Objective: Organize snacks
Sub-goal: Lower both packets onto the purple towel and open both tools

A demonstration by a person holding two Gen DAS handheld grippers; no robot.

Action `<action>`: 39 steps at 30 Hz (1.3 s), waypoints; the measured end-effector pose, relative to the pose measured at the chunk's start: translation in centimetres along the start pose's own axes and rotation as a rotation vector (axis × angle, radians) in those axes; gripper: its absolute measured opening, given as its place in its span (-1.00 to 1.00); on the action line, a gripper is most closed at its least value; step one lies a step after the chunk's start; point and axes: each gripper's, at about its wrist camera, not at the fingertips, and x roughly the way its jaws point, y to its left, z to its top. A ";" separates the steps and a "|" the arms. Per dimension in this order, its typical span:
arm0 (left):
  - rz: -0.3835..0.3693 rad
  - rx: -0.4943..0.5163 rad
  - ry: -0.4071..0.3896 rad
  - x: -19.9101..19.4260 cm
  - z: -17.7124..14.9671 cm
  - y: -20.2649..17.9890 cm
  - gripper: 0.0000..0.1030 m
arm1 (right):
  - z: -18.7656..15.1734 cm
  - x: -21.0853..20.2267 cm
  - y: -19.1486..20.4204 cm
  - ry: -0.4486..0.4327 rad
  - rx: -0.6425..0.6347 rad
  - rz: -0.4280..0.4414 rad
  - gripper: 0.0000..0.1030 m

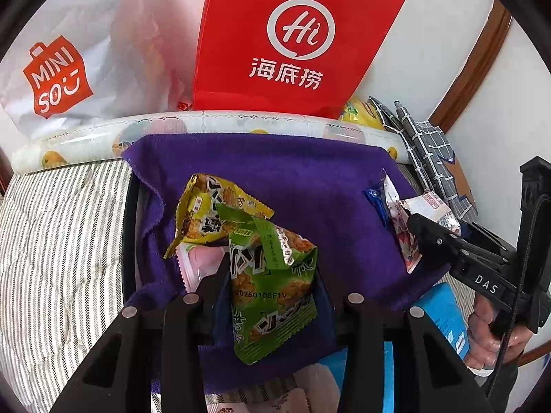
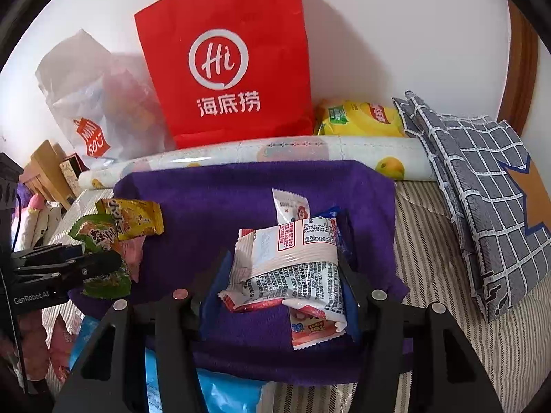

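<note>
While the left gripper clamps a green snack packet, the right gripper clamps white packets.

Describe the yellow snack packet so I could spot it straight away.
Find the red paper bag against the wall; the purple cloth lies in front. On the cloth's left, the yellow snack packet sits behind a green packet, the only yellow wrapper on it.

- red paper bag upright against wall
- white plastic bag beside it
- fruit-print roll in front
- checked grey cloth, right
- striped bedding
</note>
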 end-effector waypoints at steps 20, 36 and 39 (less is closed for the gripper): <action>0.004 -0.040 -0.044 -1.5 0.2 0.6 0.27 | 0.3 -1.4 0.6 -0.040 -0.024 -0.001 0.40; 0.068 -0.077 -0.042 -1.6 0.5 1.3 0.42 | 0.4 -3.1 -0.3 -0.156 0.019 -0.104 0.81; 0.070 -0.073 -0.041 -1.6 0.4 1.3 0.42 | 0.3 -3.0 -0.2 -0.150 -0.004 -0.108 0.81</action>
